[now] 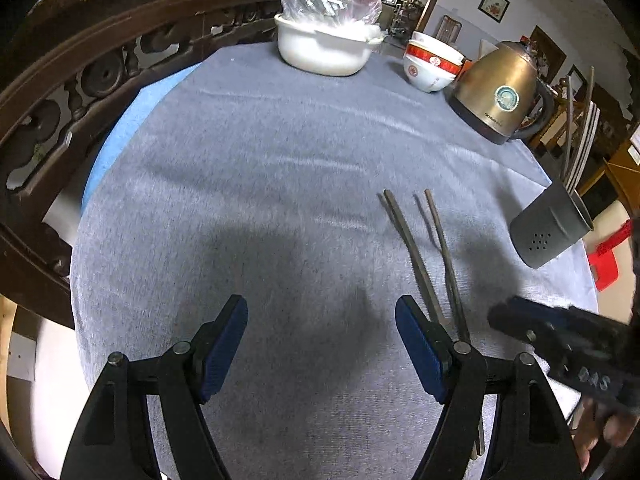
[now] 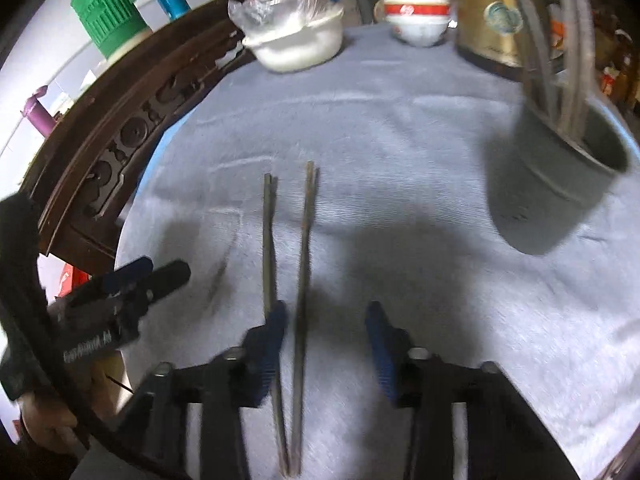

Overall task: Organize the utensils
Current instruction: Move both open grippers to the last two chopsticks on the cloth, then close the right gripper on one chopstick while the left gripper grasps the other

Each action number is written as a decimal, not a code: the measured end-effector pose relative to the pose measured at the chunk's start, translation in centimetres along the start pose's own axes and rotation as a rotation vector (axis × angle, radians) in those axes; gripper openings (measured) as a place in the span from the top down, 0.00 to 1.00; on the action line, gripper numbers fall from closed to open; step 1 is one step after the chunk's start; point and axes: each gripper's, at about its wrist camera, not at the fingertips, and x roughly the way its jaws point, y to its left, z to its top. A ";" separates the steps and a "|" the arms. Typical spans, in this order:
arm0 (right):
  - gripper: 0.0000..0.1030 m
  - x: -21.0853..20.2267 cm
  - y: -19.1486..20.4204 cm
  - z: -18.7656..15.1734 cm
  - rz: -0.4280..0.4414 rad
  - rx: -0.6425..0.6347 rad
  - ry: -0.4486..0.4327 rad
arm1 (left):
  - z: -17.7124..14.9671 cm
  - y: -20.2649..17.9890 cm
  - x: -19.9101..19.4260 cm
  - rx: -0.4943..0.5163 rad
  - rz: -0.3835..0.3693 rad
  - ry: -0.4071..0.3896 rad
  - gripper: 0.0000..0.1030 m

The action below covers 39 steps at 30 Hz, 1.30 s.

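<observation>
Several dark chopsticks [image 1: 430, 256] lie side by side on the grey cloth; in the right wrist view the chopsticks [image 2: 302, 280] run lengthwise. A dark grey utensil cup [image 1: 550, 226] at the right holds other chopsticks; in the right wrist view the cup [image 2: 560, 176] is blurred. My left gripper [image 1: 320, 344] is open and empty over bare cloth, left of the chopsticks. My right gripper [image 2: 326, 332] is open, low over the near part of the chopsticks, with one chopstick between its fingers and the other under the left finger [image 2: 272, 336]. It also shows in the left wrist view [image 1: 520, 320].
A white pot with a plastic bag [image 1: 326, 42], stacked red-and-white bowls [image 1: 430, 64] and a brass kettle [image 1: 502, 88] stand at the far edge of the grey cloth [image 1: 256, 168]. A carved wooden chair back [image 1: 80, 92] curves along the left.
</observation>
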 end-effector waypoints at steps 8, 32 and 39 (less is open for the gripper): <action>0.66 3.4 1.6 2.6 -0.019 -0.015 0.097 | 0.0 0.7 0.3 -0.015 -0.003 0.019 0.25; 0.92 1.4 -7.0 0.2 -0.006 0.127 0.151 | 3.4 -8.1 5.8 0.065 0.033 0.278 0.75; 0.92 1.3 -7.3 0.2 0.032 0.085 0.171 | 3.2 -12.2 6.6 0.501 0.037 0.418 0.95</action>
